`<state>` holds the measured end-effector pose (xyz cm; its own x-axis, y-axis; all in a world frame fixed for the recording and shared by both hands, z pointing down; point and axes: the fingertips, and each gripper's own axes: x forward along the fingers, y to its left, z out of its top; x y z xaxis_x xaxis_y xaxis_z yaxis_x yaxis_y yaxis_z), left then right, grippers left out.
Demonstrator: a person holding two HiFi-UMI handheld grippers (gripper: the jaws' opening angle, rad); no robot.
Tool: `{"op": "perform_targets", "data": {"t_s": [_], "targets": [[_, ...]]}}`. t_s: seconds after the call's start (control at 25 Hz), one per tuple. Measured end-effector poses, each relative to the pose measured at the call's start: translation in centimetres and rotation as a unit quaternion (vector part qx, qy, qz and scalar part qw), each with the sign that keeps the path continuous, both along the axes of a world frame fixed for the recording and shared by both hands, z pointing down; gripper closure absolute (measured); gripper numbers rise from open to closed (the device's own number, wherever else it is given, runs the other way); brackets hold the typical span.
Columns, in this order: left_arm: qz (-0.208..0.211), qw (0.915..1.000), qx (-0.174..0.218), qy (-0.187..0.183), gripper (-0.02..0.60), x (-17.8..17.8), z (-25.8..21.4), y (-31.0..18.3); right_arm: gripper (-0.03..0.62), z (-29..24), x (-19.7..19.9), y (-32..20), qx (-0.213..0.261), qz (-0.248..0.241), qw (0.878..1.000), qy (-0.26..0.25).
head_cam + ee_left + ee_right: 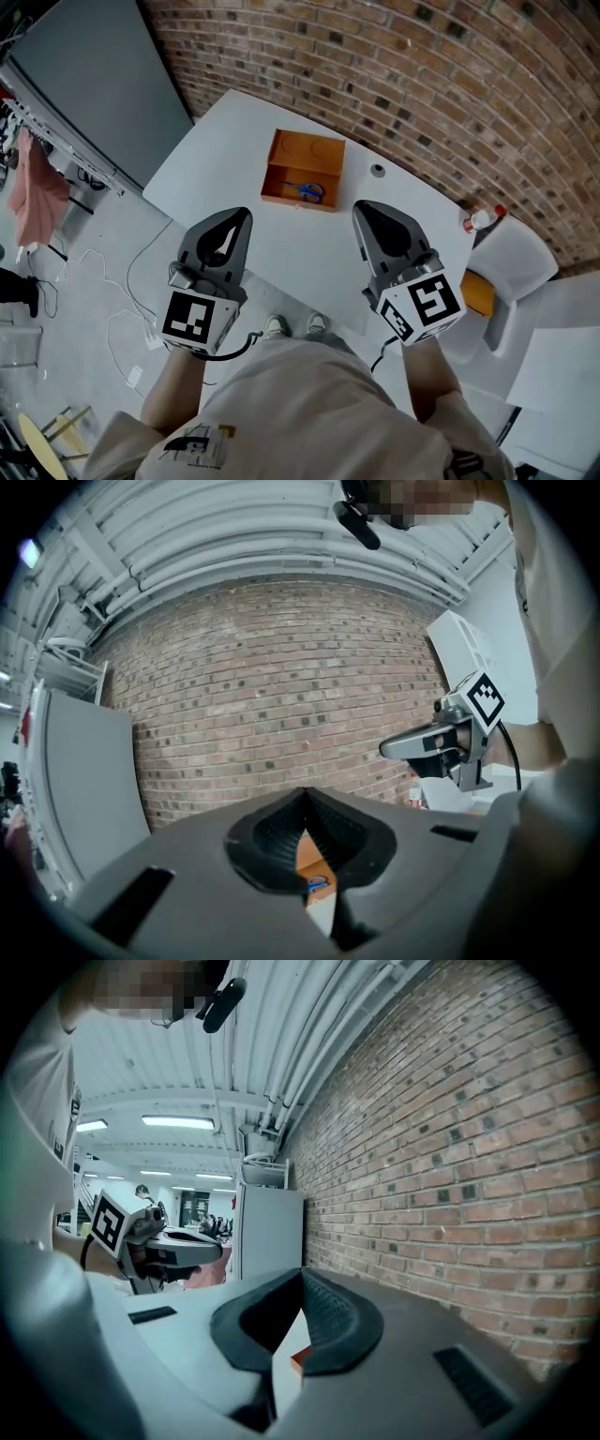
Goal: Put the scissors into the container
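Head view
- Table [234, 131]: white, set against a brick wall [450, 84].
- Container [305, 155]: orange, open-topped box on the table, beyond both tools.
- Scissors [310, 192]: blue-handled, lying inside the container near its front wall.
- Left gripper [240, 221]: held over the near table edge, jaws drawn together, nothing in them, well short of the container.
- Right gripper [365, 214]: beside the left one, same height, jaws likewise together and empty.
- Bottle [479, 220]: red-capped, at the table's right end.
- Chair [514, 258]: white, just beyond that end.
- Cables [122, 291]: loose on the floor at left.

Left gripper view
- Left gripper [305, 799]: ribbed pads meet at the tip; nothing clamped.
- Container [309, 860]: orange strip seen through the slit below the tip.
- Scissors [318, 885]: blue handle visible in that slit, in the container.
- Right gripper [398, 747]: at the right, level, its marker cube behind it.

Right gripper view
- Right gripper [302, 1279]: pads touching at the tip, empty.
- Container [298, 1359]: one orange corner in the slit, on white table.
- Left gripper [216, 1249]: at the left, marker cube showing.
- Scissors: not seen in this view.
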<state>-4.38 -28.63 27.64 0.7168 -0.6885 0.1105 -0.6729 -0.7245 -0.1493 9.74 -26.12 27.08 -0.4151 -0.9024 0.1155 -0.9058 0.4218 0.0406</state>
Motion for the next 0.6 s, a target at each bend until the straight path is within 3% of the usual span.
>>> {"op": "perform_targets", "data": {"t_s": [0.32, 0.6], "targets": [[-0.009, 0.9998, -0.013, -0.010, 0.574, 0.2, 1.3, 0.9, 0.586, 1.0, 0.6, 1.6, -0.010, -0.001, 1.000, -0.003], [-0.013, 0.9994, -0.007, -0.031, 0.574, 1.1, 1.2, 1.3, 0.586, 0.3, 1.0, 2.3, 0.004, -0.010, 0.998, 0.056]]}}
